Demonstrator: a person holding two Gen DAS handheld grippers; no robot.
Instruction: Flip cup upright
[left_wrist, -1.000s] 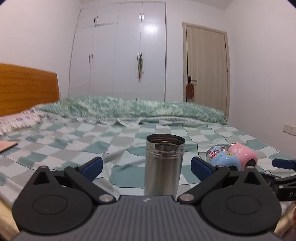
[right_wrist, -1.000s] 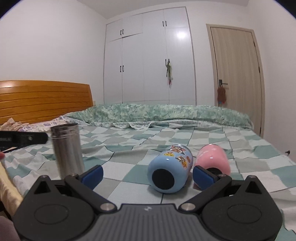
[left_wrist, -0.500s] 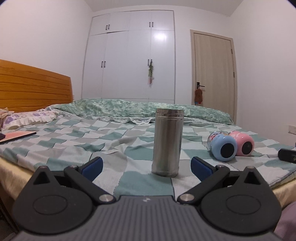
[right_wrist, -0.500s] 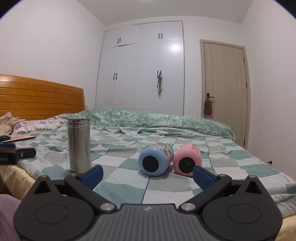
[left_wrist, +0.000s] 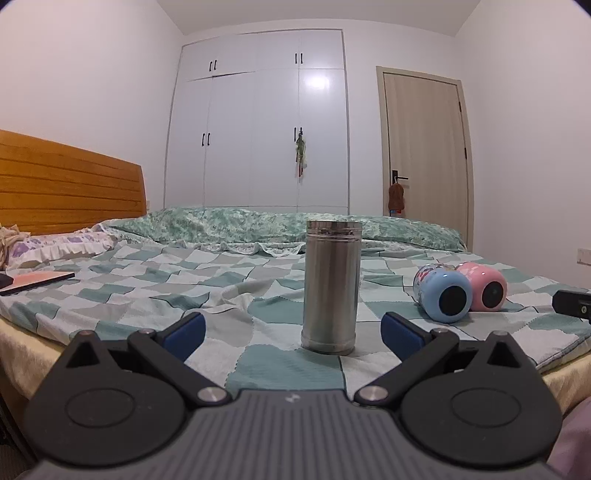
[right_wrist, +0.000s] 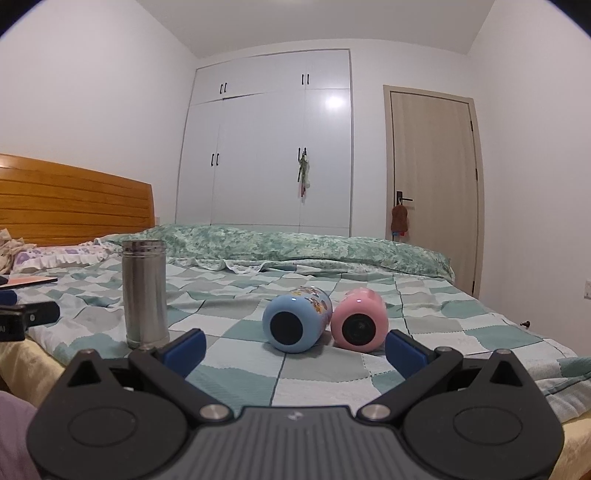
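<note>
A steel cup (left_wrist: 331, 286) stands upright on the checked bedspread, just ahead of my open, empty left gripper (left_wrist: 293, 334); it also shows at the left of the right wrist view (right_wrist: 144, 293). A blue cup (right_wrist: 295, 319) and a pink cup (right_wrist: 359, 319) lie on their sides, touching, bases toward me, ahead of my open, empty right gripper (right_wrist: 294, 349). They also show at the right of the left wrist view, blue cup (left_wrist: 441, 293) and pink cup (left_wrist: 484, 290).
The bed's near edge (left_wrist: 22, 339) runs under both grippers. A folded green quilt (right_wrist: 295, 245) lies along the far side. A wooden headboard (left_wrist: 66, 184), a pillow (left_wrist: 62, 247) and a flat pink book (left_wrist: 37, 278) are at left. Wardrobe and door stand behind.
Both grippers have drawn back toward the bed's near edge and lowered. The steel cup stays upright, apart from the left fingers. The blue and pink cups have not moved.
</note>
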